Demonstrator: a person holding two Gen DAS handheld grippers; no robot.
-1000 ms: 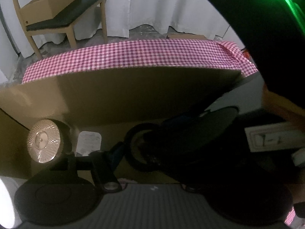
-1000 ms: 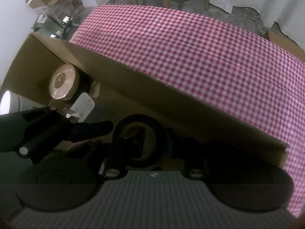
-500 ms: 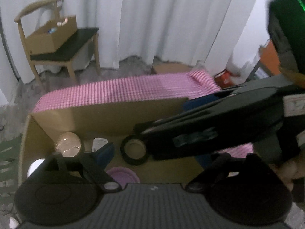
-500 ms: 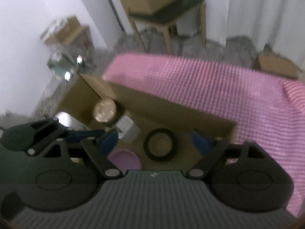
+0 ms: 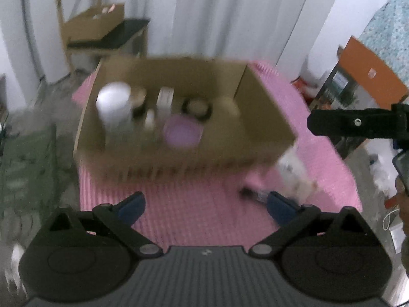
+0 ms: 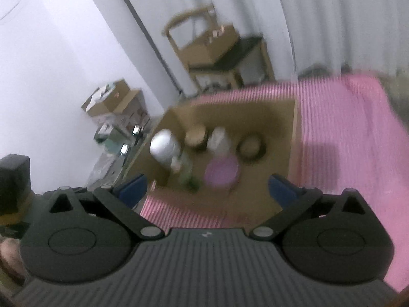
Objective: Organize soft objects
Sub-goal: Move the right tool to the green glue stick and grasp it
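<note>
The cardboard box (image 5: 179, 117) sits on the pink checked cloth (image 5: 194, 215), ahead of the left gripper (image 5: 204, 204) and beyond its fingertips. Inside it, all blurred, are a purple round piece (image 5: 182, 134), a black ring (image 5: 197, 106), a tall white container (image 5: 114, 107) and a few small pale jars. From the right gripper (image 6: 205, 189) the same box (image 6: 230, 138) lies ahead between the spread fingers, the purple piece (image 6: 222, 172) nearest their line.

A pale, soft-looking bundle (image 5: 294, 174) lies on the cloth just outside the box's near right corner, close ahead of the left gripper's right fingertip (image 5: 277, 204). What it is I cannot tell through the blur.

Both grippers have just been opening and now stand spread wide, with nothing between the blue pads of either. The right gripper's black body (image 5: 358, 125) shows to the right of the left one's fingers, apart from the box.

Judging by this, the pale bundle looks to be the item not yet put away. The risks: wide fingers sweeping fast could knock the box's near wall and slide it on the cloth, or topple the tall container. A soft bundle may also sag out of a shallow pinch, or the pads may catch the cloth with it and drag the box along.
</note>
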